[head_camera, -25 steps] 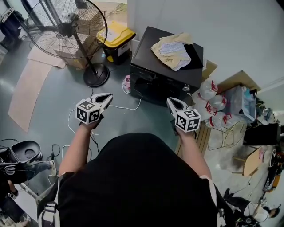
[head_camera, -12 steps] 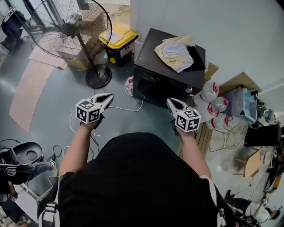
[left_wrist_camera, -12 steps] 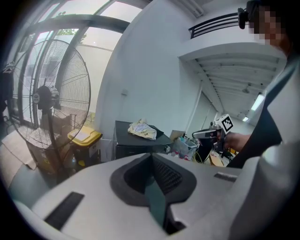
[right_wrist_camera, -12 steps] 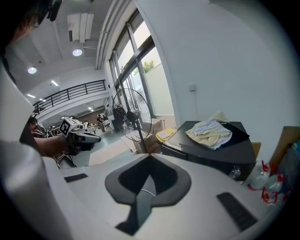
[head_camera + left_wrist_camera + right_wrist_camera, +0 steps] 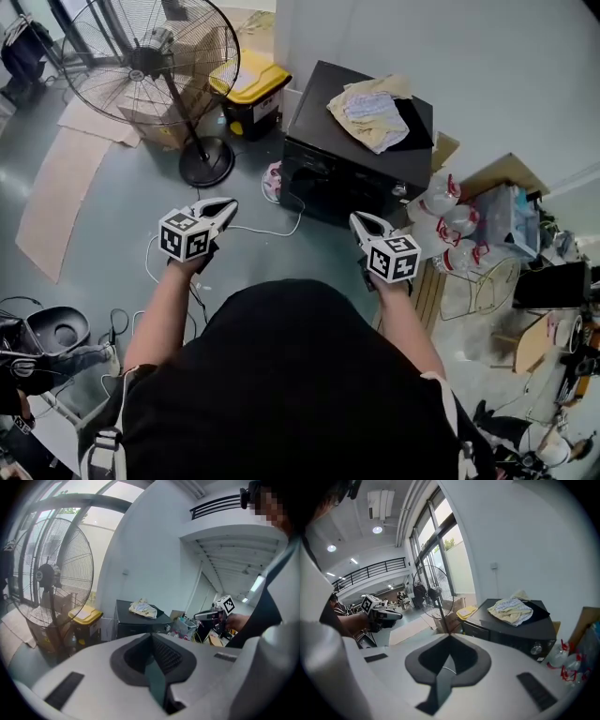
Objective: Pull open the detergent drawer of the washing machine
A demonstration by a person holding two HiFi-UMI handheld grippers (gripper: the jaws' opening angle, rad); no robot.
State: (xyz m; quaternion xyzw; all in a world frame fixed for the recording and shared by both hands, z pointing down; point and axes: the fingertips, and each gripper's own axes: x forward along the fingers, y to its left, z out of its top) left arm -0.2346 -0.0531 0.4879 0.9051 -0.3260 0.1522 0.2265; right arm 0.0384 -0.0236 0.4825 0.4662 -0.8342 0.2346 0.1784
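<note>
A black washing machine [image 5: 319,103] stands backed against the white wall [image 5: 487,66], front panel facing the person across open floor [image 5: 281,251] (fan base [image 5: 204,161] left, bottles [image 5: 450,220] right). The left gripper [image 5: 230,202] and right gripper [image 5: 354,217] are clenched, empty, well short.

The right gripper [image 5: 357,218] now sits slightly further left and lower against the front of the washer [image 5: 328,178]. The washer and the fan base [image 5: 206,161] lie a touch further right in the head view. That is probably partly the head turning. The left gripper [image 5: 230,202] now lies marginally nearer the fan base.
</note>
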